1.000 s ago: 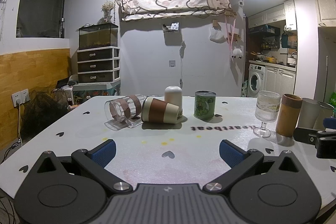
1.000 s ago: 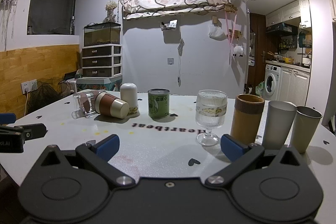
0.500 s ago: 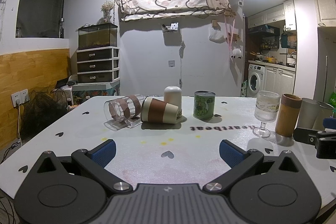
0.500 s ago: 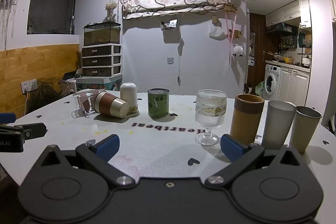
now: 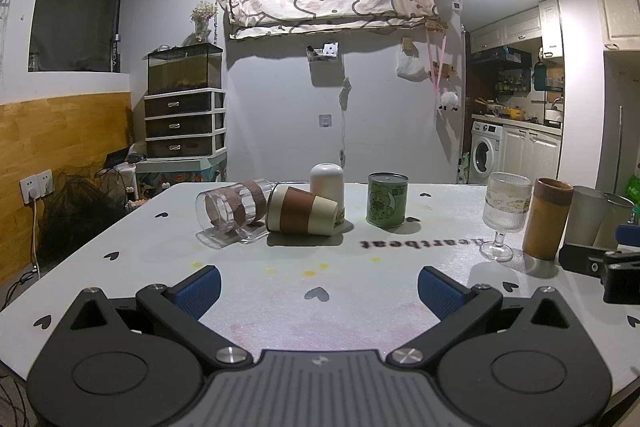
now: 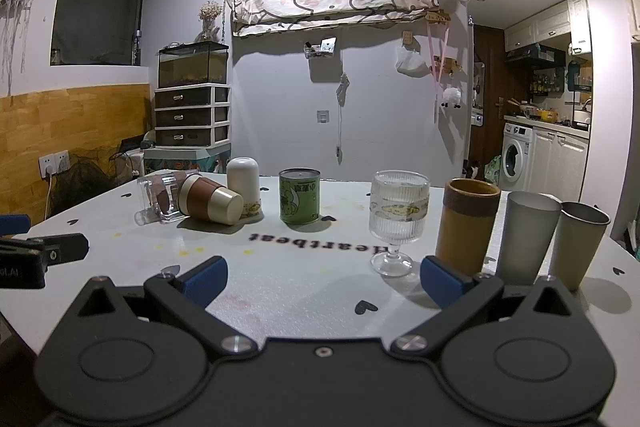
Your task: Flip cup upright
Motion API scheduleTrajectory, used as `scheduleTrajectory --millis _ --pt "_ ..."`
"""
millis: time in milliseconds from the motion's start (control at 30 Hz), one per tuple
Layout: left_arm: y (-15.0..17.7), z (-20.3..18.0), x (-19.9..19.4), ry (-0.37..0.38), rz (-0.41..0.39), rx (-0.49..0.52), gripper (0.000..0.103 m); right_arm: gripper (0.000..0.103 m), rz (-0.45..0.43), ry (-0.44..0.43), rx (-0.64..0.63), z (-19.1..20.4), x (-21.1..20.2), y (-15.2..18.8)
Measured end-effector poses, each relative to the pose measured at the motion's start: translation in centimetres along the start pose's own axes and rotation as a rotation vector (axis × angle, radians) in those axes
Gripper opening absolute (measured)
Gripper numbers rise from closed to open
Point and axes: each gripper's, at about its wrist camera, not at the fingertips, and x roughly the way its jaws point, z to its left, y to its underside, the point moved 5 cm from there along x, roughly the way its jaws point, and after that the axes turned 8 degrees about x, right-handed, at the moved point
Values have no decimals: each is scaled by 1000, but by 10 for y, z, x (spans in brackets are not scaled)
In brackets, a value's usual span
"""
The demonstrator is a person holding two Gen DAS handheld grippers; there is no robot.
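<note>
A cream cup with a brown sleeve (image 5: 302,214) lies on its side on the white table, also in the right wrist view (image 6: 210,201). A clear glass cup with a brown band (image 5: 230,213) lies on its side just left of it (image 6: 158,199). A white cup (image 5: 327,183) stands upside down behind them (image 6: 243,187). My left gripper (image 5: 318,291) is open and empty, well short of the cups. My right gripper (image 6: 324,279) is open and empty near the front edge, close to the stemmed glass (image 6: 396,223).
A green tin (image 5: 387,200) stands mid-table. A stemmed ribbed glass (image 5: 505,217), a tall brown cup (image 5: 546,223) and two grey tumblers (image 6: 528,237) stand upright in a row at the right. The table (image 5: 360,307) bears heart prints and lettering.
</note>
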Motion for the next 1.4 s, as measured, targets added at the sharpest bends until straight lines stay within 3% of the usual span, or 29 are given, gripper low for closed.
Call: scheduleTrajectory --millis 233,367,500,833,967,1067,1400 --pt "1 0 0 14 0 -7 103 103 -5 -2 -2 -5 -1 1" --pt "-2 13 10 -5 28 -59 103 103 -20 -1 1 -7 -10 1" --pt "-12 35 28 -71 47 -156 103 103 -27 -8 2 -6 -14 3" --pt "-61 75 100 -5 65 -495 103 103 -19 -15 23 -8 -14 12" --pt "-70 72 143 -54 103 -635 103 103 -5 -18 34 -13 -13 19" --pt "-70 63 178 -146 142 -719 103 103 9 -15 42 -20 -11 25" --pt "-52 46 278 -339 258 -831 102 103 73 52 75 -58 -2 47"
